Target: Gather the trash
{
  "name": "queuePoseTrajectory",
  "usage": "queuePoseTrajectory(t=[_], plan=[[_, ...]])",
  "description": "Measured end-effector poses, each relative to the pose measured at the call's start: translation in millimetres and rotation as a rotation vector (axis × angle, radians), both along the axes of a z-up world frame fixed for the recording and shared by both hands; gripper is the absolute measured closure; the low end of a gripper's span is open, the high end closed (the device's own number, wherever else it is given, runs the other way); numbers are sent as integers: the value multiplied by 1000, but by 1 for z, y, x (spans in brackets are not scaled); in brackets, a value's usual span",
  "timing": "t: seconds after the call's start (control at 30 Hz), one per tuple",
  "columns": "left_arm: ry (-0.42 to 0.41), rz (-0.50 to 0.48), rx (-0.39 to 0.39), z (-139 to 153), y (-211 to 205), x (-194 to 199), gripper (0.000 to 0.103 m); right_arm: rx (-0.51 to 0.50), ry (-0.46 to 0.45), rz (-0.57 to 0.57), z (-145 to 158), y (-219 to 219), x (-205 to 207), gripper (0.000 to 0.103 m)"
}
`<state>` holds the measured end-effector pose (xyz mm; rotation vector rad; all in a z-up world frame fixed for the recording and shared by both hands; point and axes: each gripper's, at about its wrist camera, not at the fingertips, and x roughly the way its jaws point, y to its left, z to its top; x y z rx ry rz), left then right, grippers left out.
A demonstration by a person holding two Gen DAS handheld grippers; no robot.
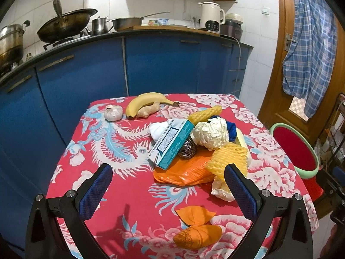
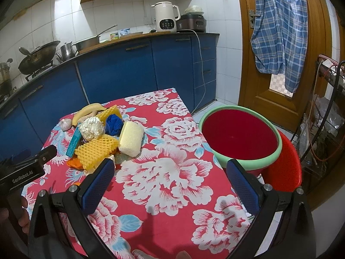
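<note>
A heap of trash lies on the red flowered tablecloth (image 1: 120,198): a teal box (image 1: 172,143), crumpled white paper (image 1: 210,135), yellow foam netting (image 1: 228,158), an orange bag (image 1: 185,174), a dark steel scrubber (image 1: 187,149), blue cloth (image 1: 228,129) and a white sponge (image 2: 131,139). A folded orange wrapper (image 1: 197,226) lies nearest the left gripper (image 1: 168,191), which is open above the cloth with nothing between its fingers. The right gripper (image 2: 170,184) hangs open over the table's right side, also holding nothing. A red basin with a green rim (image 2: 240,138) sits on a red stool (image 2: 284,164) beside the table.
A banana (image 1: 146,102), ginger (image 1: 148,110) and garlic (image 1: 113,112) lie at the table's far edge. Blue cabinets (image 1: 159,64) with a wok (image 1: 64,24), pots and a kettle (image 1: 210,17) stand behind. A wooden door (image 2: 258,64) with a plaid cloth (image 2: 280,28) and a wire rack (image 2: 323,116) are on the right.
</note>
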<state>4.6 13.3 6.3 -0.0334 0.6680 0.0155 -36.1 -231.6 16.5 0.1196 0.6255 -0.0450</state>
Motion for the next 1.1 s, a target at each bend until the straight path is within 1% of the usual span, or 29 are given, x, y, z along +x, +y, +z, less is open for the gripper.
queuePoseTrajectory(t=[0.2, 0.67, 0.8, 0.93, 1.1], plan=[[14, 9, -3, -1, 4, 4, 0, -2, 7, 3, -1, 1, 2, 1], [44, 37, 19, -1, 12, 27, 0, 17, 46, 25, -5, 4, 31, 1], [72, 22, 30, -5, 12, 37, 0, 18, 71, 48, -5, 7, 42, 1], [115, 0, 9, -14, 15, 51, 0, 0, 93, 74, -8, 12, 58, 1], [148, 18, 15, -23, 19, 68, 1, -6, 129, 105, -13, 18, 79, 1]])
